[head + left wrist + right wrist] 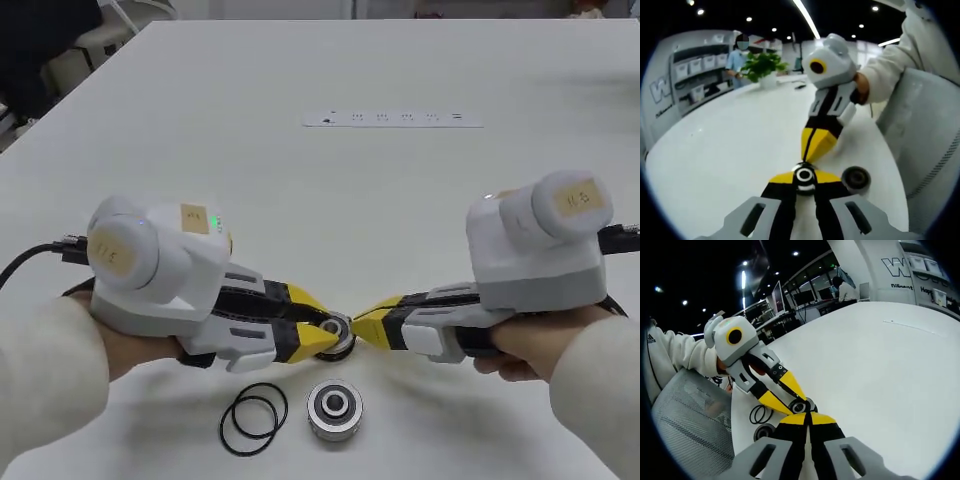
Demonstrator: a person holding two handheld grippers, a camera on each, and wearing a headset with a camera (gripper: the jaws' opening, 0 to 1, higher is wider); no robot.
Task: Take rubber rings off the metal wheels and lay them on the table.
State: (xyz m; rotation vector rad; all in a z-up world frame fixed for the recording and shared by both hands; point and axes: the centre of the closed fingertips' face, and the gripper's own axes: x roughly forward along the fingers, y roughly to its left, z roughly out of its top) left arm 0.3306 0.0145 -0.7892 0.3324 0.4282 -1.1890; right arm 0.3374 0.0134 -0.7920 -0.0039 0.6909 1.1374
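Our left gripper (322,333) clamps a wheel (340,344); right gripper (361,322), jaws together, touches its rim — two rings (253,418) lie nearer.

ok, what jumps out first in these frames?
Two grippers meet tip to tip low in the head view: the left gripper is shut on a metal wheel, and the right gripper has its jaws closed at that wheel's rim. Just nearer the person, two black rubber rings lie on the white table beside a second wheel.
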